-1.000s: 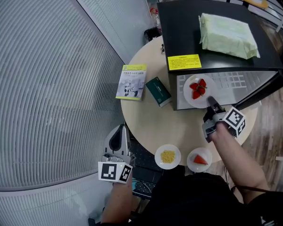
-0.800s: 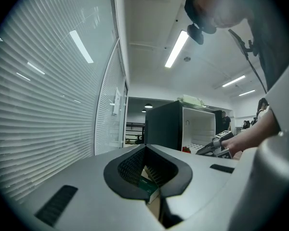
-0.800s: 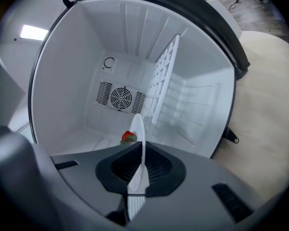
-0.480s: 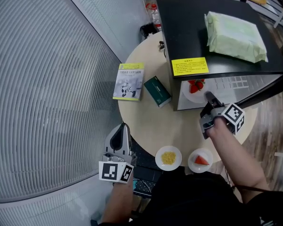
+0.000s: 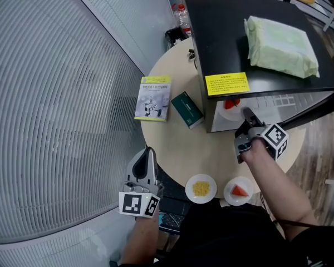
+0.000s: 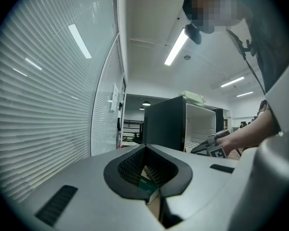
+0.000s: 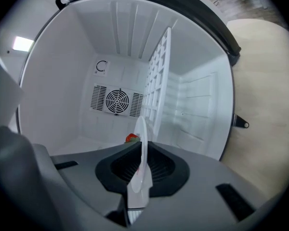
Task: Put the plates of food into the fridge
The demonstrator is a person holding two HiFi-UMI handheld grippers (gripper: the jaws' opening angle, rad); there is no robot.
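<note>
My right gripper (image 5: 245,117) is shut on the rim of a white plate of strawberries (image 5: 230,105). The plate is pushed into the open black fridge (image 5: 239,21), mostly hidden under its top. In the right gripper view the plate (image 7: 143,150) stands edge-on between the jaws of that gripper (image 7: 142,146), one strawberry (image 7: 131,138) showing beside it. Two more plates sit at the table's near edge, one with yellow food (image 5: 201,188) and one with a watermelon slice (image 5: 237,191). My left gripper (image 5: 148,153) hangs shut and empty off the table's left side; its own view shows this gripper (image 6: 147,153) facing the fridge (image 6: 166,126).
Inside the fridge a white wire shelf (image 7: 156,81) and a fan grille (image 7: 116,100) show. A green package (image 5: 281,46) lies on the fridge top. A book (image 5: 154,98) and a green box (image 5: 187,109) lie on the round table (image 5: 172,143). The fridge door (image 5: 317,113) stands open at right.
The strawberry plate has gone further into the fridge, and now only its near edge shows from above. My right gripper followed it in. The left gripper has hardly shifted.
</note>
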